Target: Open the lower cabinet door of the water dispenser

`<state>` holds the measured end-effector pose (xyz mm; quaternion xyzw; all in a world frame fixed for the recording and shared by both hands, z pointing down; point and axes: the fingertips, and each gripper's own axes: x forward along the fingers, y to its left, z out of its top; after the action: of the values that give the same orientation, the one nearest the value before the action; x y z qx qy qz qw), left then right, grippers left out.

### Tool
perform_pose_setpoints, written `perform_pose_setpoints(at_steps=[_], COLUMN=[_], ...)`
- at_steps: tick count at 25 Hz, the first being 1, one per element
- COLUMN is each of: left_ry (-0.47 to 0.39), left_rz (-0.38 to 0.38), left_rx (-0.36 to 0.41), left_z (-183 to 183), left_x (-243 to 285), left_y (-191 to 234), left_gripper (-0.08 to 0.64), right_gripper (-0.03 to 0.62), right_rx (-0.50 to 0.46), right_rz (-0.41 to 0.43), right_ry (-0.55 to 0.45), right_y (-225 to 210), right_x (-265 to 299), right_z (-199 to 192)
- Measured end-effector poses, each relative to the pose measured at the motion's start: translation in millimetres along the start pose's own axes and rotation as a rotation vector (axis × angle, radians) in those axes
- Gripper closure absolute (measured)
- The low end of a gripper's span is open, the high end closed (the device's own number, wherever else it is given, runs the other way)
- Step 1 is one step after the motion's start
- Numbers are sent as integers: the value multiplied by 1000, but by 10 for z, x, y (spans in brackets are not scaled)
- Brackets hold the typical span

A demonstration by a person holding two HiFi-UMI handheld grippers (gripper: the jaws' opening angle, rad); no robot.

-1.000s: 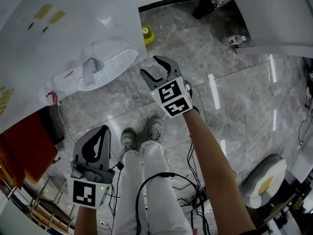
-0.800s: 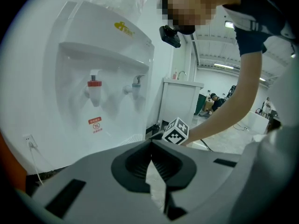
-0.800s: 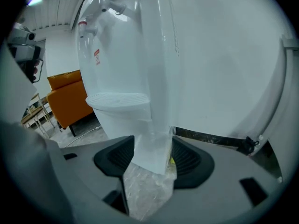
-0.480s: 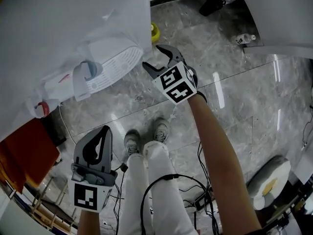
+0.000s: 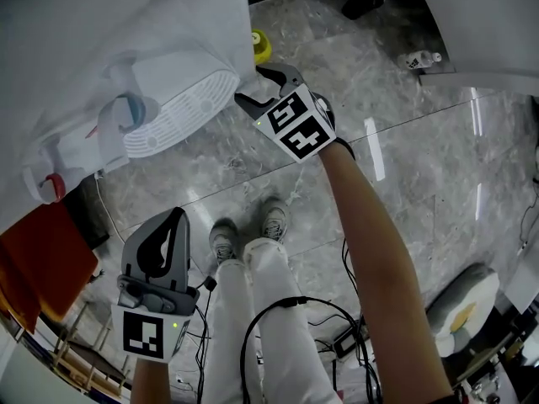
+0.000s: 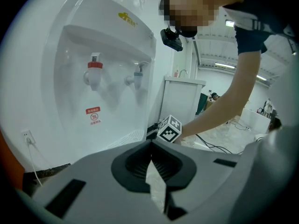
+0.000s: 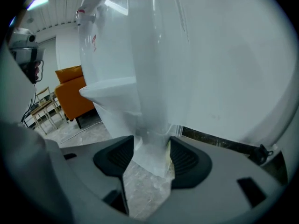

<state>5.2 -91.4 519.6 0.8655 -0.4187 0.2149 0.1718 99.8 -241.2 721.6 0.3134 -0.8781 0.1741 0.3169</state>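
Note:
The white water dispenser (image 5: 126,40) fills the upper left of the head view, its drip tray (image 5: 181,112) and two taps facing down-right. My right gripper (image 5: 255,85) is at its lower front corner. In the right gripper view the white lower edge of the cabinet door (image 7: 152,125) sits between the pads (image 7: 184,160) and touches both; the jaws (image 7: 152,150) have just been closing a little on it. My left gripper (image 5: 173,225) hangs low at the left, shut and holding nothing, pointing at the dispenser's front (image 6: 103,78).
An orange seat (image 5: 42,259) stands left of the dispenser. A yellow object (image 5: 261,47) lies on the marble floor behind the right gripper. The person's shoes (image 5: 244,230) and black cables (image 5: 328,326) are below. A small bottle (image 5: 421,59) stands at the upper right.
The right gripper has moved down and left to the dispenser's corner, and the door edge now lies between its jaws. The left gripper has sunk slightly and stays shut.

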Motion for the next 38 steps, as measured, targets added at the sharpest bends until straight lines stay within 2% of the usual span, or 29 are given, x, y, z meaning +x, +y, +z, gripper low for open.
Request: perform_pose_setpoints(at_steps=[5,13,25,38], left_ry=[-8,-28,-18,-32], left_rz=[-2,-9,1,-19], left_rx=[2,7,5,13], left_z=[31,70,23,53], left_x=[35,46,7,-28], left_y=[-32,-56,-19,-97], left_gripper=[551,551,551,551], right_gripper=[388,387,393,433], right_rx=[-2,30,50,69], right_rz=[-32,-84,-102,-129], right_ry=[-5,-11,-2,6], right_y=[-4,-17,-12,246], right_x=[-3,-18,-33,-318], right_z=[-9,-11,-22,-307])
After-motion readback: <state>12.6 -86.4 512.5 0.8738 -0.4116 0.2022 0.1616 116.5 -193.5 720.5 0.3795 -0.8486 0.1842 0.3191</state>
